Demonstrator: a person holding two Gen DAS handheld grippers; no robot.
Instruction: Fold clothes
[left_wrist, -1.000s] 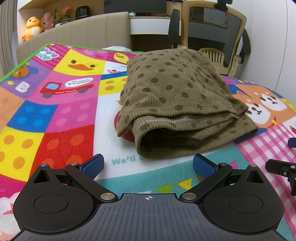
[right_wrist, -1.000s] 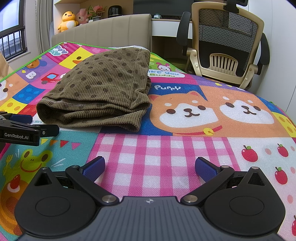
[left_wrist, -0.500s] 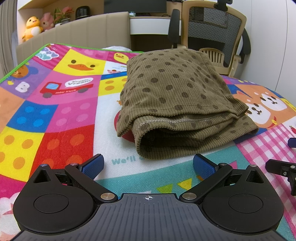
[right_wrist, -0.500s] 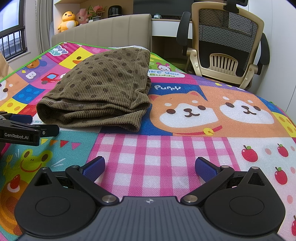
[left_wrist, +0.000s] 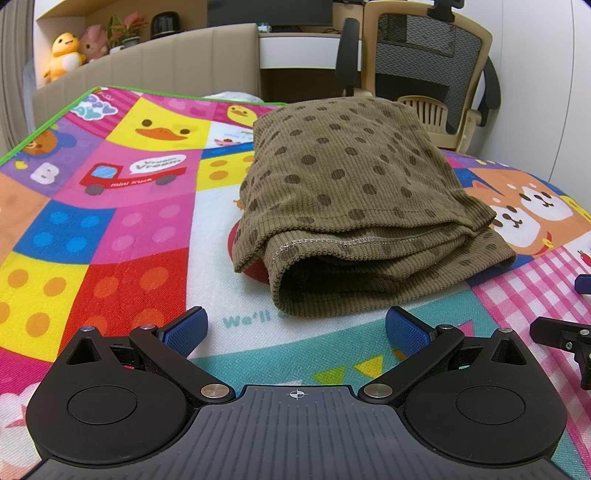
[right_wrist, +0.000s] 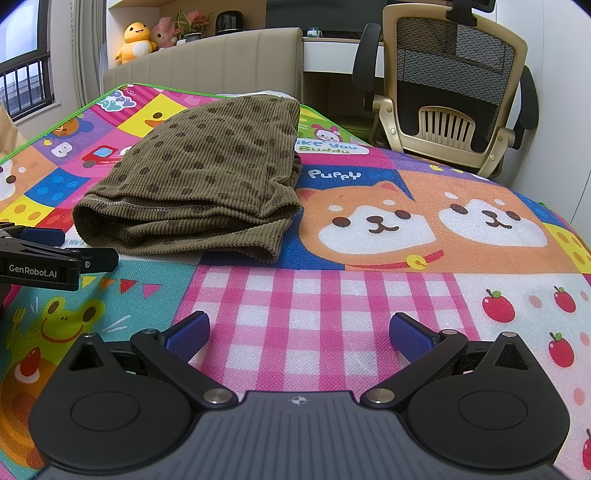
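Note:
A brown ribbed garment with dark dots (left_wrist: 351, 206) lies folded in a thick stack on the colourful play mat (left_wrist: 110, 229). It also shows in the right wrist view (right_wrist: 207, 184), to the upper left. My left gripper (left_wrist: 295, 330) is open and empty, just short of the garment's near folded edge. My right gripper (right_wrist: 298, 334) is open and empty over the pink checked patch, to the right of the garment. The left gripper's side shows at the left edge of the right wrist view (right_wrist: 55, 254).
A beige mesh office chair (right_wrist: 450, 85) and a desk stand beyond the mat's far edge. A padded beige headboard (left_wrist: 147, 74) with plush toys (left_wrist: 64, 51) on a shelf lies at the back left. The mat's green border (left_wrist: 44, 125) marks its left edge.

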